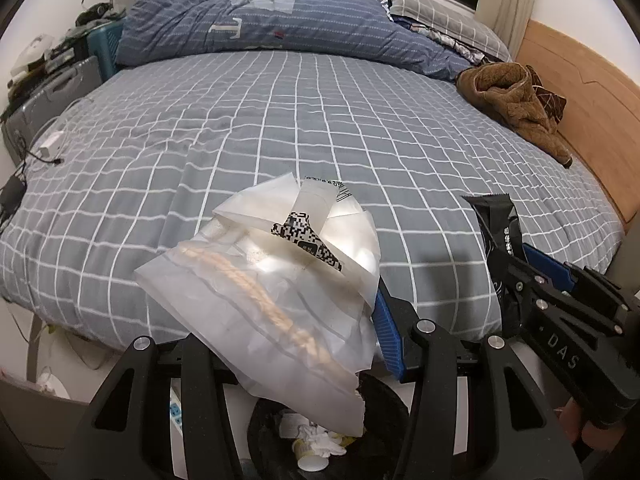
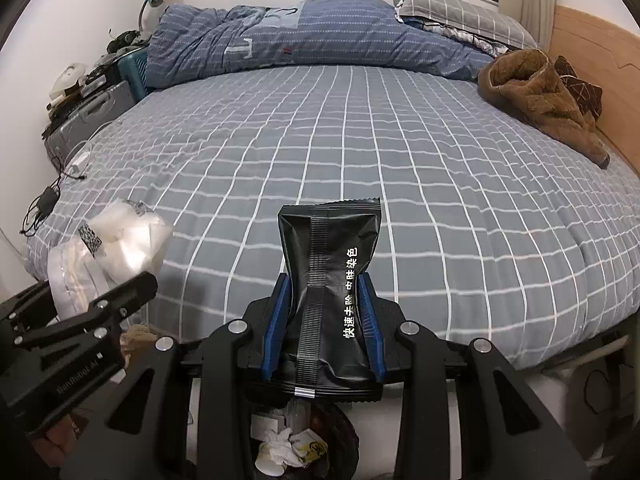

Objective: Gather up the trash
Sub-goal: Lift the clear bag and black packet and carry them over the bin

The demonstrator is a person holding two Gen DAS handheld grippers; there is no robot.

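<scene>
Trash fills both of my grippers. My left gripper is clamped on a crumpled translucent white plastic bag with a black-and-white code label stuck across its top; only one blue ribbed finger pad shows at the bag's right edge, the other being hidden behind the plastic. My right gripper has its jaws drawn narrow around a black foil sachet printed with white characters, its serrated end standing upright above the two blue pads that press on its sides.

Both pieces hang over the near edge of the bed, whose grey sheet with a white grid stretches out ahead. Below each gripper sits a round black waste bin holding crumpled white tissues and small paper scraps; the bag's torn lower corner hangs just above the bin's mouth in the left wrist view.

Farther off, a rumpled blue striped duvet lies across the far side of the bed, and a brown fleecy garment rests against the wooden headboard on the right.
</scene>
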